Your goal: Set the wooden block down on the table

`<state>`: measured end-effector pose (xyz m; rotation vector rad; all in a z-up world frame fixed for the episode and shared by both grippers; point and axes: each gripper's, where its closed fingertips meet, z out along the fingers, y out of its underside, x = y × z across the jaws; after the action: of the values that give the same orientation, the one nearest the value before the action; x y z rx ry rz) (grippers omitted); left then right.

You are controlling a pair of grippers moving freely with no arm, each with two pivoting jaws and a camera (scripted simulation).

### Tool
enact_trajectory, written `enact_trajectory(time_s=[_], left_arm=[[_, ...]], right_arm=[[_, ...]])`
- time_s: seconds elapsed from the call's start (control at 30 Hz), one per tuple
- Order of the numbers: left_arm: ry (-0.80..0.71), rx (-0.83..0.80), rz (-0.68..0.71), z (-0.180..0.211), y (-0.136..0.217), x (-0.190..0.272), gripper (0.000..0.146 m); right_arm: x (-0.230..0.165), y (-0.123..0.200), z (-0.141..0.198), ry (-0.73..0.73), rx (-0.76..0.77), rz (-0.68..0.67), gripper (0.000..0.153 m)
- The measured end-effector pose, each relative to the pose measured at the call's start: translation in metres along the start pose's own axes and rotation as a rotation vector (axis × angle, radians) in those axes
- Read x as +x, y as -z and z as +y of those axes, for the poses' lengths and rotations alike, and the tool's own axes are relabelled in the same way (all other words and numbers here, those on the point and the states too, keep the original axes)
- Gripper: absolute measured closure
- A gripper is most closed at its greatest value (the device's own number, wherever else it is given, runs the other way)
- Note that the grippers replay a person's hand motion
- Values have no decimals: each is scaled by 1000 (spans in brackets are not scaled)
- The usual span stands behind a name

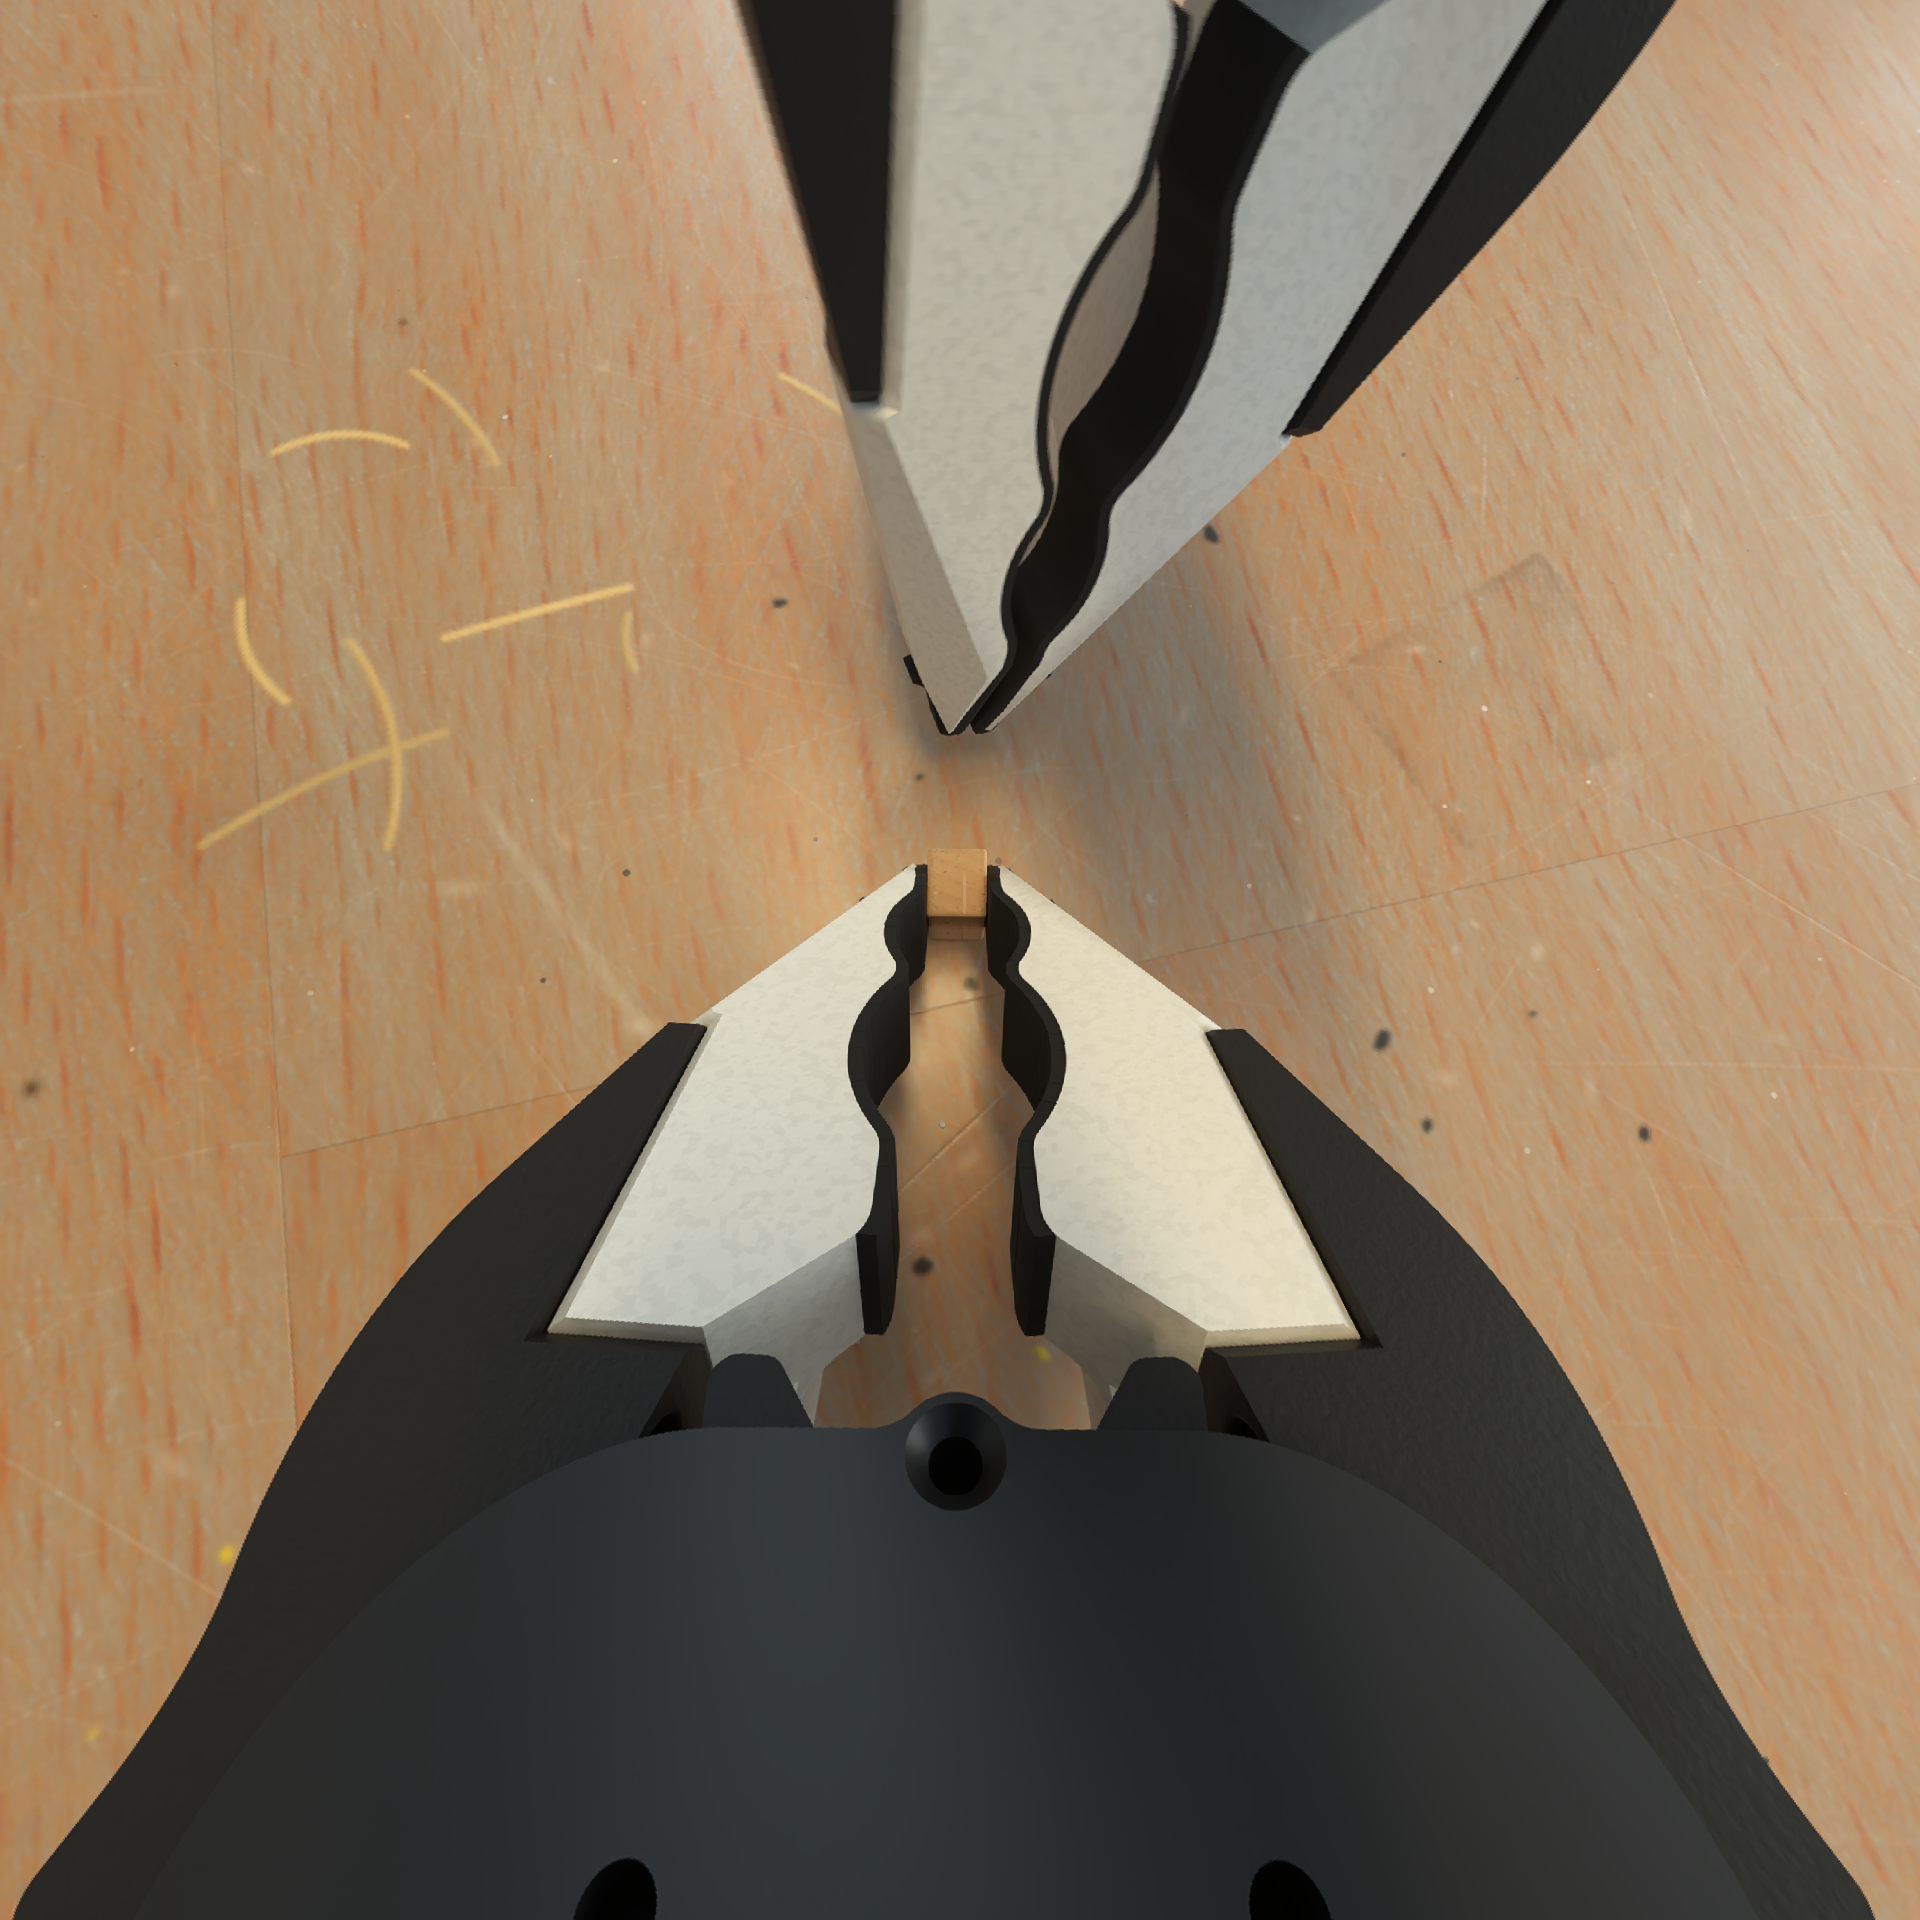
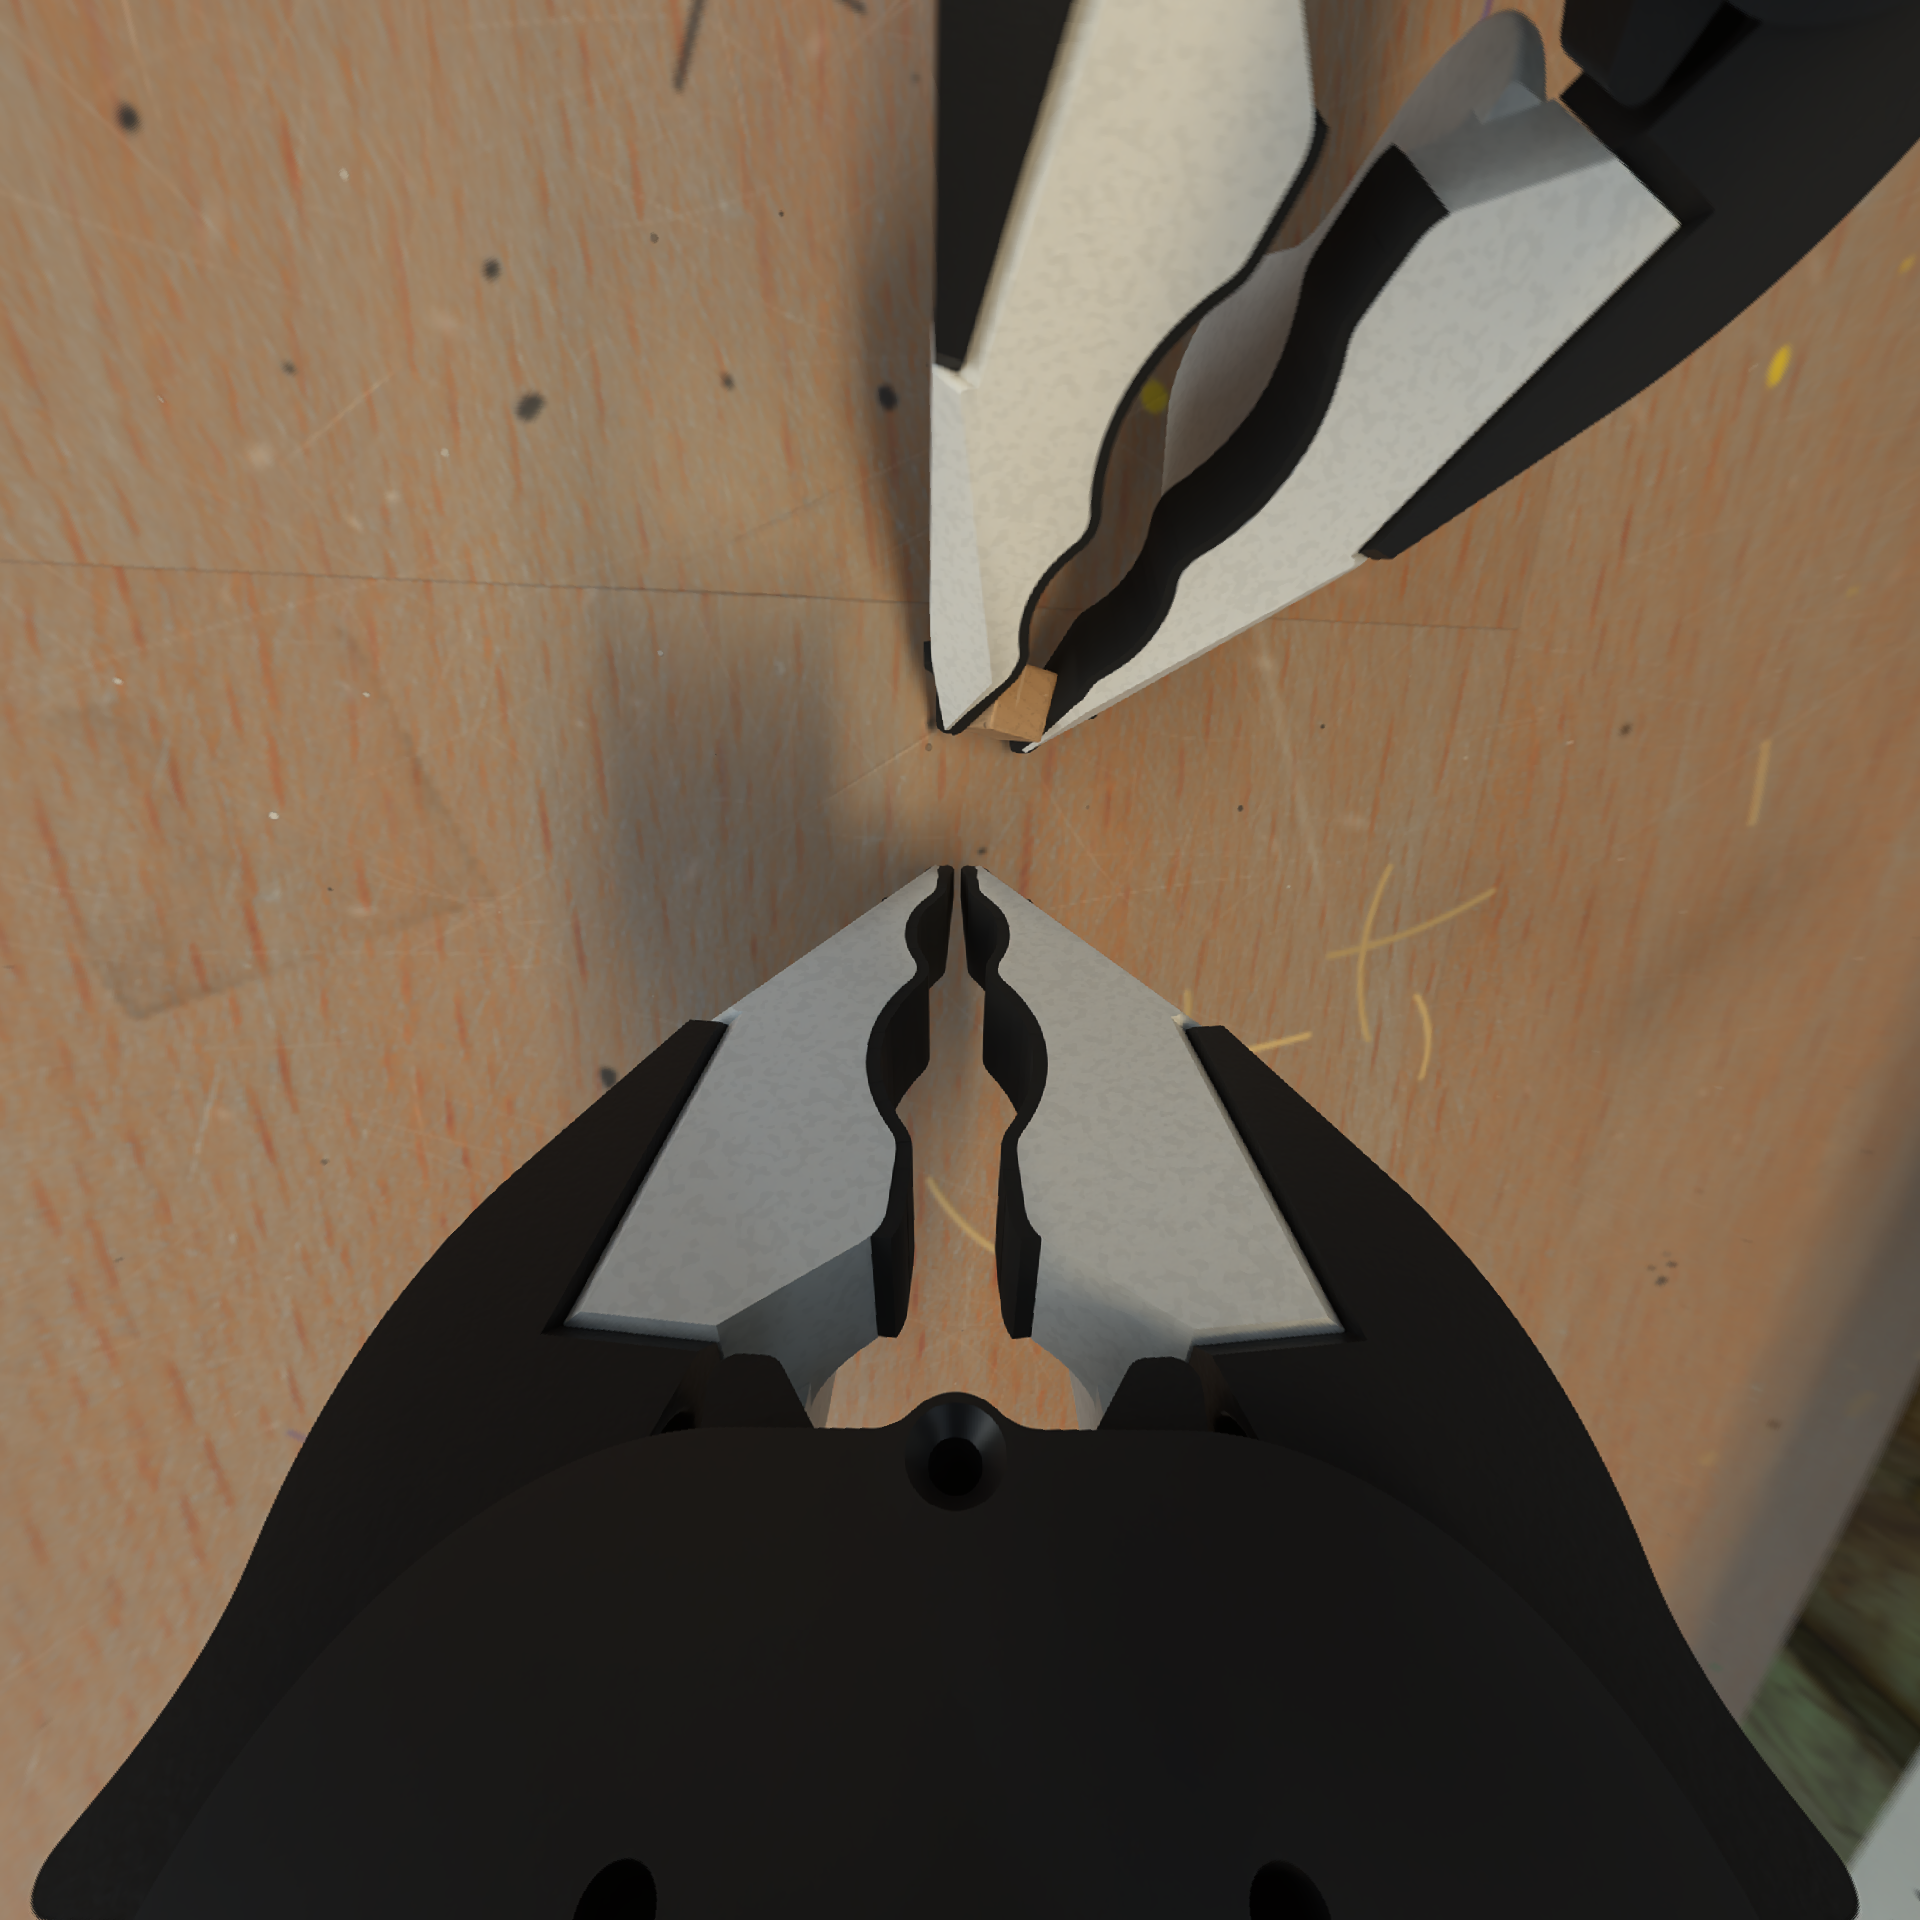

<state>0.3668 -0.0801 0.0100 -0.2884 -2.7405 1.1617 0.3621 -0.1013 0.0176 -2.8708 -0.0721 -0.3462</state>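
We judge the wooden block [image 1: 957, 884] to be light, stiff and unlikely to crush, with dry, matte faces that should not slip between rubbery pads; it is so small that the only sensible hold is the one we have, two opposite flat sides pinched at the very ends of the fingers. It looks like a tiny pale-tan cube with crisp edges, a faint line down its near face, and a tone a shade more yellow than the wood beneath. Our left gripper [image 1: 957, 883] is clamped on the block, both fingertips pressed against its sides, and part of it pokes out past them. From the right wrist view the same block [image 2: 1023, 715] sits at the tip of that gripper, close above the counter [image 1: 1558, 935]; whether it already touches the surface we cannot tell. Our right gripper [image 2: 956, 875] hovers near, pointing toward the left one, its fingers drawn together with only a sliver between them and nothing held. The counter is scuffed reddish wood with dark specks and a few thin yellow scratch marks [image 1: 395, 665] well off to one side.
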Motion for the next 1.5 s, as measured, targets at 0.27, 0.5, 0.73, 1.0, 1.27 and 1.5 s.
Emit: enact_trajectory(time_s=[0.27,0.5,0.73,1.0,1.27,1.5], left_arm=[[-5,0,1,0,0,0,136],[-1,0,8,0,0,0,136],[-7,0,4,0,0,1,136],[2,1,3,0,0,1,136],[5,2,13,0,0,1,136],[0,1,16,0,0,3,136]], right_arm=[[-1,0,1,14,95,44,151],[-2,0,2,60,136,133,151],[-2,-1,1,66,139,68,151],[-1,-2,1,12,263,-68,151],[-2,-3,2,-24,367,-60,150],[-3,-3,1,6,338,-137,150]])
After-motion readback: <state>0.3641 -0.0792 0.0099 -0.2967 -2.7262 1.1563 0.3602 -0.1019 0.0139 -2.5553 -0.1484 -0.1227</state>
